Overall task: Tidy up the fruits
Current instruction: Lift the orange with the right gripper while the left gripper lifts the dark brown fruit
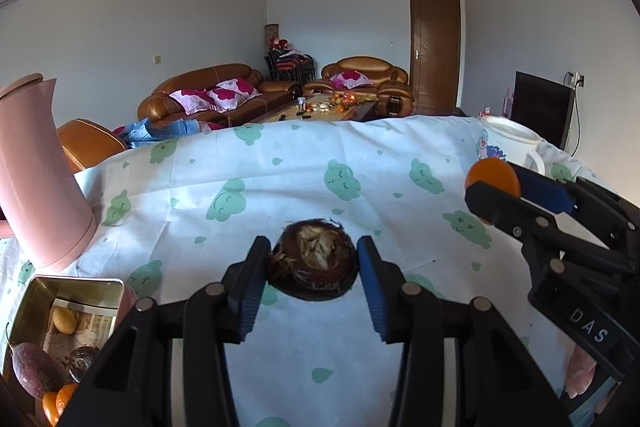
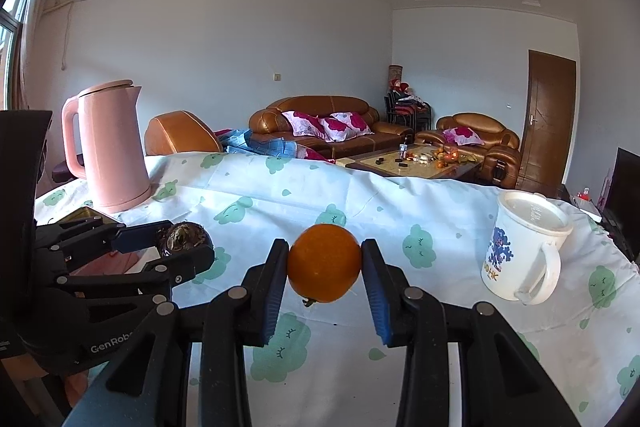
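Metal tin (image 1: 76, 291) half hidden by left tongs (image 1: 314, 261)

1. Tablecloth (image 2: 360, 195) — pale white-blue, printed with mint-green smiling clouds and small drops.
2. Kettle (image 2: 110, 147) — plain pink.
3. Orange (image 2: 324, 263) — deep orange.
4. Dark fruit (image 1: 312, 263) — brown-black skin, tan dried patch.
5. Mug (image 2: 520, 247) — white, blue cartoon print.
6. Gripper pads (image 2: 276, 291) — blue on black.
7. Tin (image 1: 72, 291) — gold rim.

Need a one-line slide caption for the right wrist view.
Right gripper clamps an orange above the cloud-print tablecloth, left gripper alongside holding a dark brown fruit.
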`<state>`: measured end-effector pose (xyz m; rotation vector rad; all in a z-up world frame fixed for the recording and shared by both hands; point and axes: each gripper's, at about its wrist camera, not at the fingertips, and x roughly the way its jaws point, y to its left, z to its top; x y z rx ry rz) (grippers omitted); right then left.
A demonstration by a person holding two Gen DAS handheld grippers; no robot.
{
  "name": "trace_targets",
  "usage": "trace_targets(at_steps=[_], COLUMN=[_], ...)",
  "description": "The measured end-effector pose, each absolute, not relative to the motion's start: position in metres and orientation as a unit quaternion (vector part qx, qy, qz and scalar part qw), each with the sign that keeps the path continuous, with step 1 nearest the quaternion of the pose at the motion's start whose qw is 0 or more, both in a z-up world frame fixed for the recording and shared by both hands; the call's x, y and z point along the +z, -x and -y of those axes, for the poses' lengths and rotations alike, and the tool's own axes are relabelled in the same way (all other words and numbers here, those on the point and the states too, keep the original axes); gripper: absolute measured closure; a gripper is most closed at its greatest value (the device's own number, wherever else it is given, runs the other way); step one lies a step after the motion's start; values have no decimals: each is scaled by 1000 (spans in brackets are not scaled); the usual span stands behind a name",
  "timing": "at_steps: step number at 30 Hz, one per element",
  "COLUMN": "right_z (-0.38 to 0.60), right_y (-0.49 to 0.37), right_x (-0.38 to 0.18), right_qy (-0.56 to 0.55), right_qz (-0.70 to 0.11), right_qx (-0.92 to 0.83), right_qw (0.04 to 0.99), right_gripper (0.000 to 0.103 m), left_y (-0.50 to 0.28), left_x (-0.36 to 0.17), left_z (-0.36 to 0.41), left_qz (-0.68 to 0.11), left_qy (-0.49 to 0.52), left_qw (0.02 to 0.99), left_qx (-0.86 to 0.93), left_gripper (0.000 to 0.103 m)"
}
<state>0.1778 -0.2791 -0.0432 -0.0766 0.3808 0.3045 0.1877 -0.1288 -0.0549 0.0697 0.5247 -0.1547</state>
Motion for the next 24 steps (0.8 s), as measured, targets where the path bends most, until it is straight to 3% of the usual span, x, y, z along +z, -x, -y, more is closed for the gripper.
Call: trace_targets(at_steps=[24], right_z=[276], right_y=[-156], right_x=[-38], right_qy=[45], right_qz=[-153], right_qx=[162], right_qw=[974], right_gripper=[64], left_y=[-160], left_x=[-47], left_z=[126], left_qz=[-207], left_qy=[-50], left_qw=[975], left_qx=[-57], left_gripper=[57])
